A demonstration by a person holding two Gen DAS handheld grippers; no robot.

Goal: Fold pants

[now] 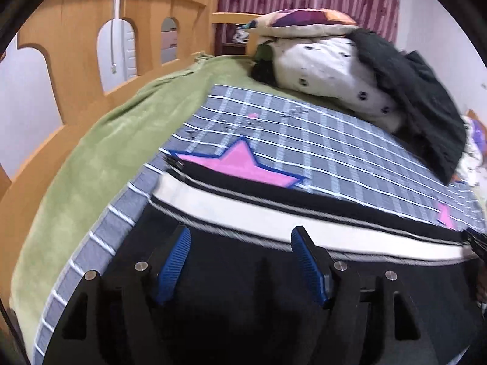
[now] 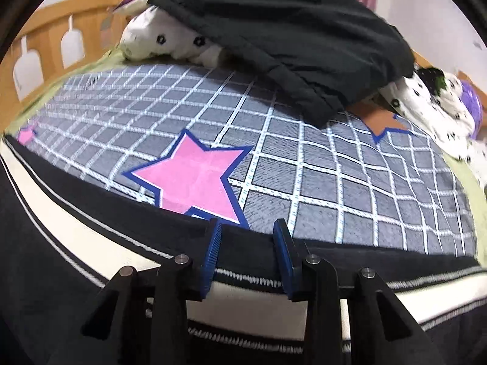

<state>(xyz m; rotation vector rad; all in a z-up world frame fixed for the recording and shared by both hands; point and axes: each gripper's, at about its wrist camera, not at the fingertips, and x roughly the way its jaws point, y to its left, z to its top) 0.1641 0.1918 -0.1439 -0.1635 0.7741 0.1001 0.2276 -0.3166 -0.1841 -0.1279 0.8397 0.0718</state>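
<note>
The black knit pants with the cream side stripe edged in thin grey-white lines (image 1: 243, 213) lie flat across the near part of the grey checked bedspread with pink stars (image 1: 304, 140), their far edge just short of the big pink star (image 2: 194, 179).

Expect them to handle soft and light: no stiffness, so any lifted part will sag and drag the layer under it. The knit looks grippy rather than slick. Take hold at the striped edge, where the doubled seam gives the pads something thicker to bite, and pinch through both layers.

Your left gripper (image 1: 240, 237) stands wide apart over the black cloth on the near side of the stripe, clamped on nothing. Your right gripper (image 2: 246, 228) is apart too, its blue ribbed pads (image 2: 213, 249) straddling the pants' dark far border beside the star (whether the tips touch cloth, I cannot tell).

Waistband and cuffs are cut off by both views, so you cannot tell which end is which. Motion blur smears the edges. Beyond the star, a black garment (image 2: 289, 36) drapes a white spotted bundle (image 1: 334, 73).
</note>
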